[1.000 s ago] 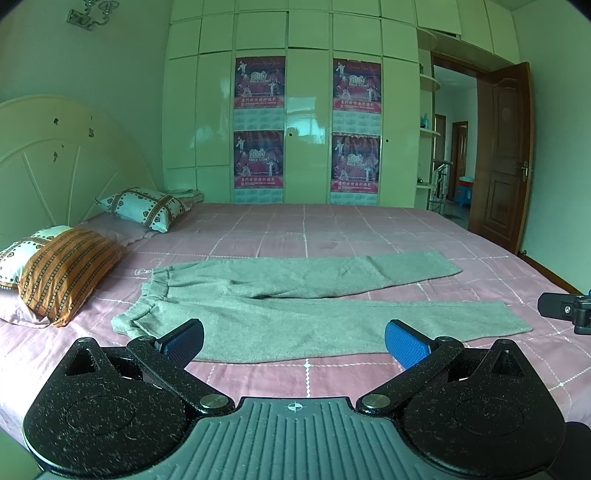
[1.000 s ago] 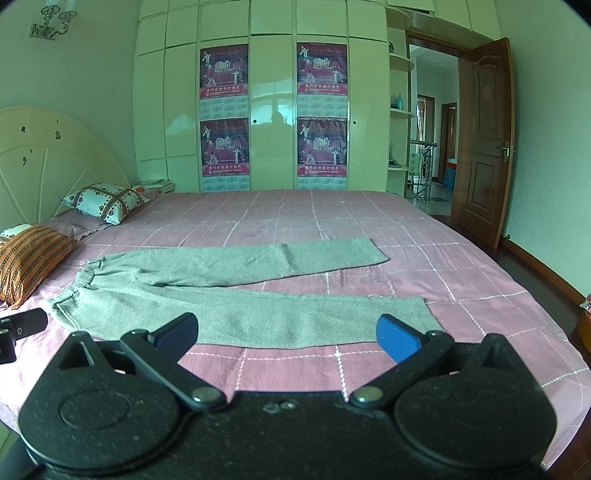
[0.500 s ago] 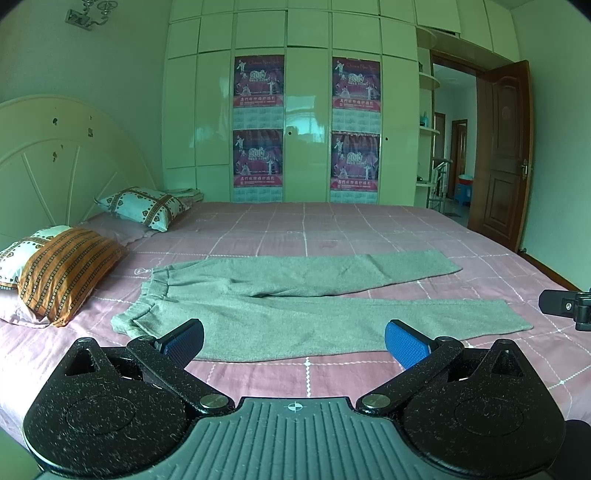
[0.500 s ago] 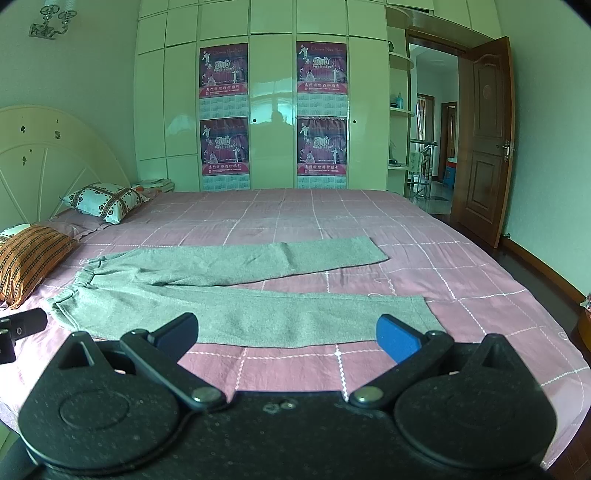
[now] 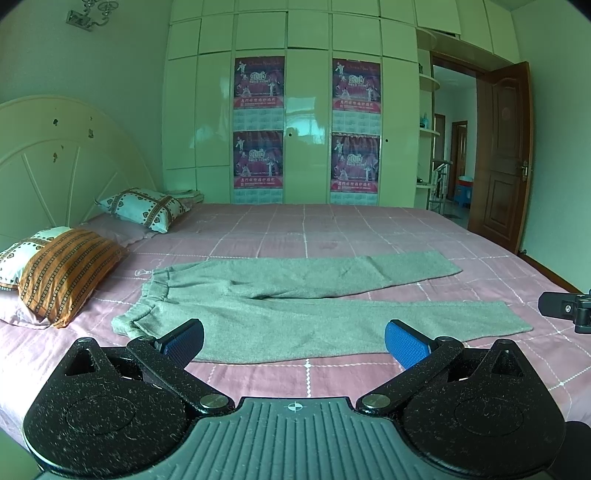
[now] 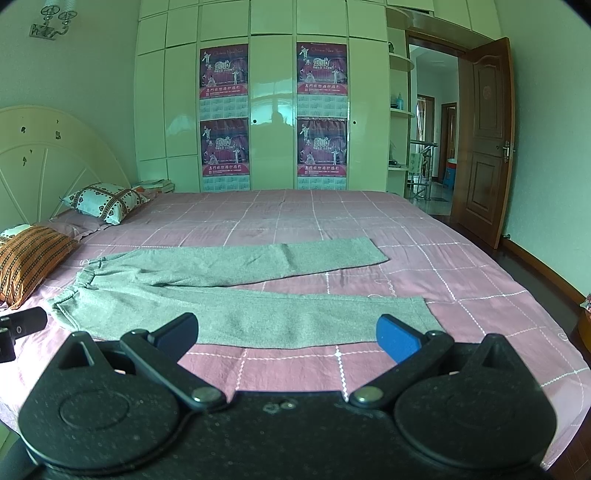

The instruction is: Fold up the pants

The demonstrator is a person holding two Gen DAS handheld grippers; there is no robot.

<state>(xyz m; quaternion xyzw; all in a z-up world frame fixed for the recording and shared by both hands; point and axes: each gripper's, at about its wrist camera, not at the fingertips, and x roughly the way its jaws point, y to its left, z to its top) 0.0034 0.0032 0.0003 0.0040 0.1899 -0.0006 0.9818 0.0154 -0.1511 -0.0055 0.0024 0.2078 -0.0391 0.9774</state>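
Two claws, the left claw point(image 5: 293, 341) and right claw point(image 6: 286, 332), hang spread wide and empty above the bed point(image 5: 332, 229). One pair of grey pants point(image 5: 295, 299) lies flat beyond them, legs apart. Three pillows point(image 5: 142, 208) sit farther left.

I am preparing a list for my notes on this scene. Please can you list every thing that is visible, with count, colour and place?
pants: 1, grey, spread flat on the bed, legs apart, waistband toward the pillows
bed sheet: 1, pink with white grid lines, covers the bed
pillows: 3 seen, two pale patterned and one orange striped, at the headboard end
headboard: 1, cream, left
wardrobe: 1, pale glossy, far wall
posters: 4, purple-red, on the wardrobe doors
door: 1, brown wood, open, right
wall lamp: 1, upper left
left gripper: black, blue pads, jaws open
right gripper: same, jaws open
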